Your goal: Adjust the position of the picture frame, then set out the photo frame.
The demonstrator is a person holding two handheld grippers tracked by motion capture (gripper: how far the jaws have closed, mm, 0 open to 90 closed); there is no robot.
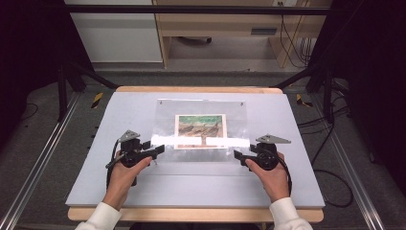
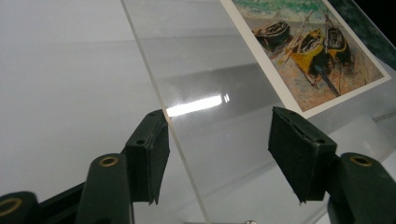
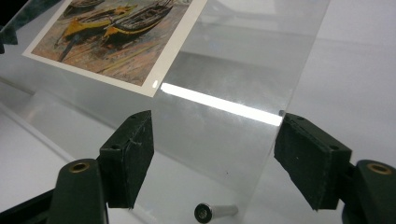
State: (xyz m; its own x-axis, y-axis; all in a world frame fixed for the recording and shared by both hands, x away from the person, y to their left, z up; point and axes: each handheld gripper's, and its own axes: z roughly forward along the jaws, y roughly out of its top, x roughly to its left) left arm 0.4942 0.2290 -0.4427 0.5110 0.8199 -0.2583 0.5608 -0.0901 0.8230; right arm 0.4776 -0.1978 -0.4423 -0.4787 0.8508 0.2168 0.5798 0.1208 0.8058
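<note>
A clear acrylic sheet [image 1: 166, 117] lies on the pale grey table mat [image 1: 191, 179] with a print of beached boats [image 1: 200, 130] under it. My left gripper [image 1: 158, 151] is at the sheet's near-left corner. In the left gripper view its jaws [image 2: 219, 116] stand apart and straddle the sheet's [image 2: 219, 60] left edge, with the print [image 2: 308, 51] beyond. My right gripper [image 1: 238, 155] is at the near-right corner. Its jaws [image 3: 215, 119] are also apart, with the sheet's [image 3: 243, 56] right edge running between them. Neither gripper's pads press on the sheet.
A small metal pin [image 3: 215, 212] lies on the mat just below the sheet, between the right jaws. Bare mat stretches in front of both hands. Wooden furniture [image 1: 215, 28] and dark frame posts stand beyond the table, and cables [image 1: 330, 143] trail on the floor at right.
</note>
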